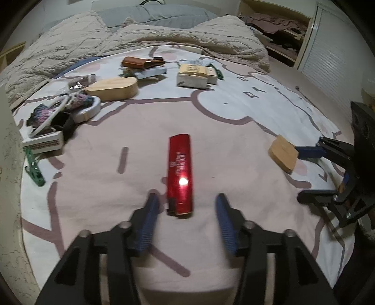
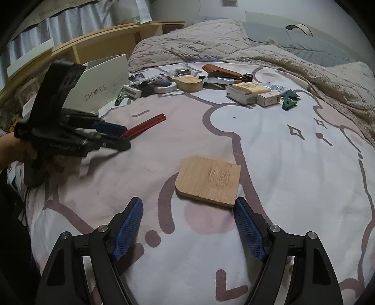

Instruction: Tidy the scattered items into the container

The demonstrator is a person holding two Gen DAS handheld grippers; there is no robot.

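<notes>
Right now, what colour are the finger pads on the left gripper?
Blue, ribbed pads on black arms of the left gripper; clearest in the left wrist view.

A home bedroom: a cartoon-print bedspread, rumpled fleece blanket, grey pillow and wooden headboard.

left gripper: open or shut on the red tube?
Open. In the left wrist view the left gripper has its blue fingers spread either side of the red tube, which lies flat on the bedspread, untouched.
</notes>
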